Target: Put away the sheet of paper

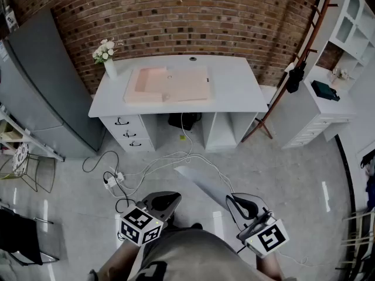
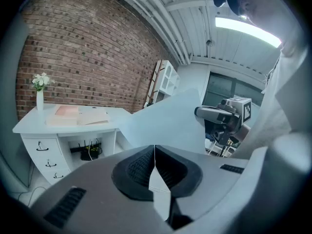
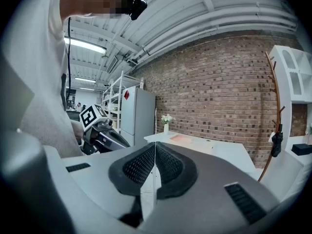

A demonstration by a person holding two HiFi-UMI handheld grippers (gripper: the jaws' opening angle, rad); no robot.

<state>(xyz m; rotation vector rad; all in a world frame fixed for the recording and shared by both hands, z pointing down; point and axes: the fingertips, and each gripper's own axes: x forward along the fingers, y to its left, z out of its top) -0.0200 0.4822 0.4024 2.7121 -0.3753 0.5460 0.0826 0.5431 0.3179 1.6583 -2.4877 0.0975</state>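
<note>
Here, the left claw (image 1: 162,202) and the right claw (image 1: 243,204) were each clamped on the sheet of paper (image 1: 202,183), held between them above the floor (image 1: 293,174), well apart from the tabletop (image 1: 234,84).

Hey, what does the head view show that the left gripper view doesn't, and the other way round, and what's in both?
Only the head view shows the grey fridge, the power strip on the floor and the left gripper from outside. Only the left gripper view shows the ceiling light and, close up, that gripper's jaws shut on the edge of the sheet of paper. Both show the white desk, the vase of flowers, the pink folder and the right gripper at the paper's other end.
</note>
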